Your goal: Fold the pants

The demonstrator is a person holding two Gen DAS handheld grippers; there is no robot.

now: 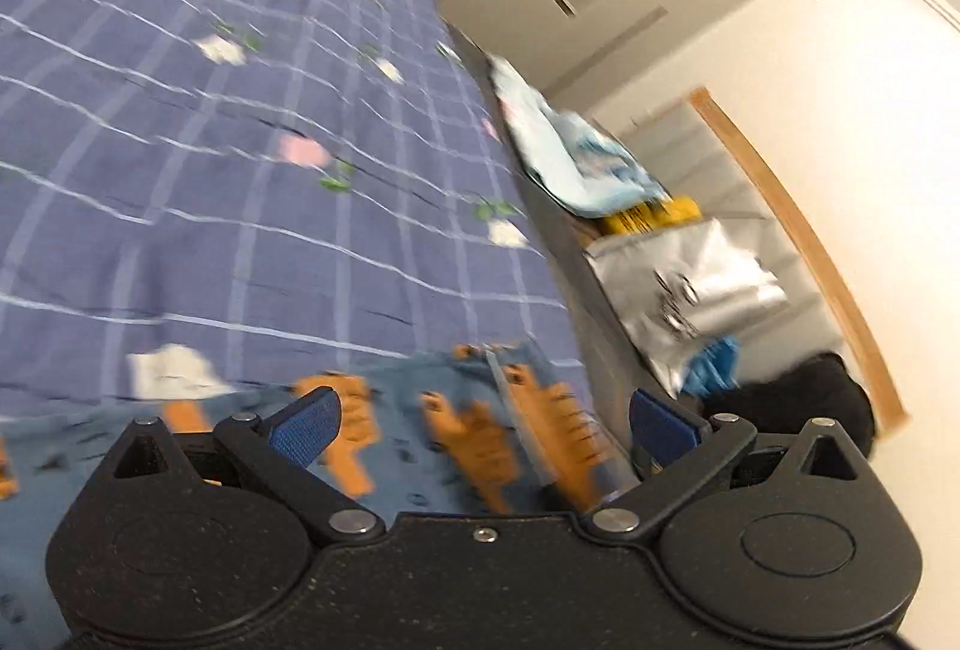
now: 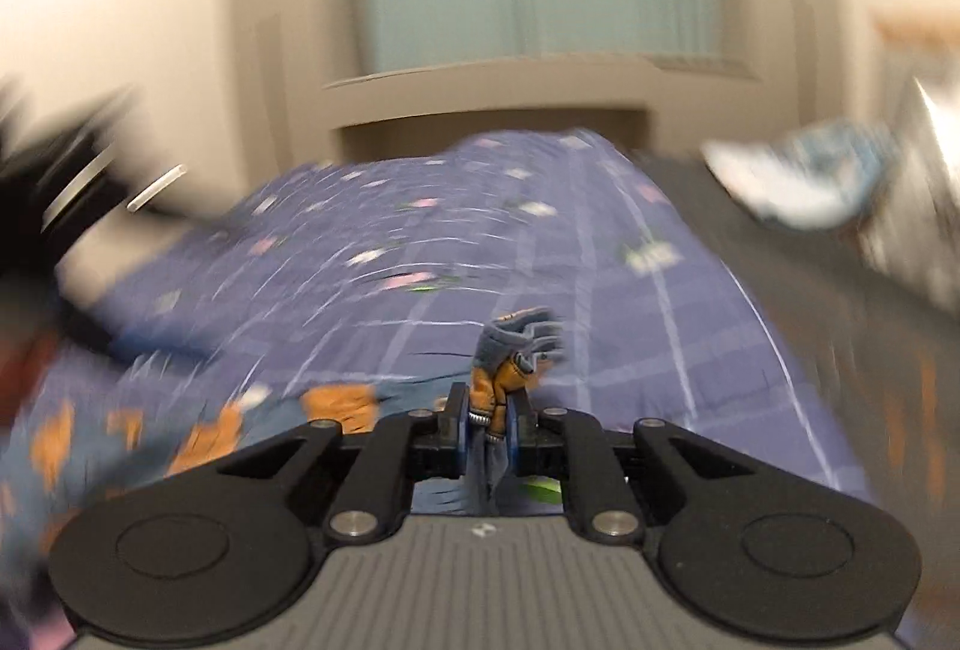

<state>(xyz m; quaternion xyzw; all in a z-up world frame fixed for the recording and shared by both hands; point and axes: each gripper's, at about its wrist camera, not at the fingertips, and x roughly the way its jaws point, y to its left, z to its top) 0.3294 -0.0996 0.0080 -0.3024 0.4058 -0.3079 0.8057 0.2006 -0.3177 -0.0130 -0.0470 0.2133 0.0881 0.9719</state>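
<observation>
The pants (image 1: pixel 420 410) are blue with orange cartoon prints and lie on a purple checked bedspread (image 1: pixel 240 140) at the bottom of the left wrist view. My left gripper (image 1: pixel 483 422) hovers over them, open, its blue pads (image 1: pixel 306 425) wide apart and pressing on nothing. In the blurred right wrist view my right gripper (image 2: pixel 489 419) is shut on a bunched edge of the pants (image 2: pixel 507 368), which sticks up between the pads. More of the pants (image 2: pixel 210 434) trail off to the lower left over the bedspread (image 2: pixel 420 260).
Beside the bed's right edge lie a light blue cloth (image 1: pixel 570 152), a yellow item (image 1: pixel 654 215), a silver bag (image 1: pixel 696 290) and a black bundle (image 1: pixel 804 398). A wooden frame (image 1: pixel 798 242) leans on the wall. A dark blurred object (image 2: pixel 54 158) stands left of the bed.
</observation>
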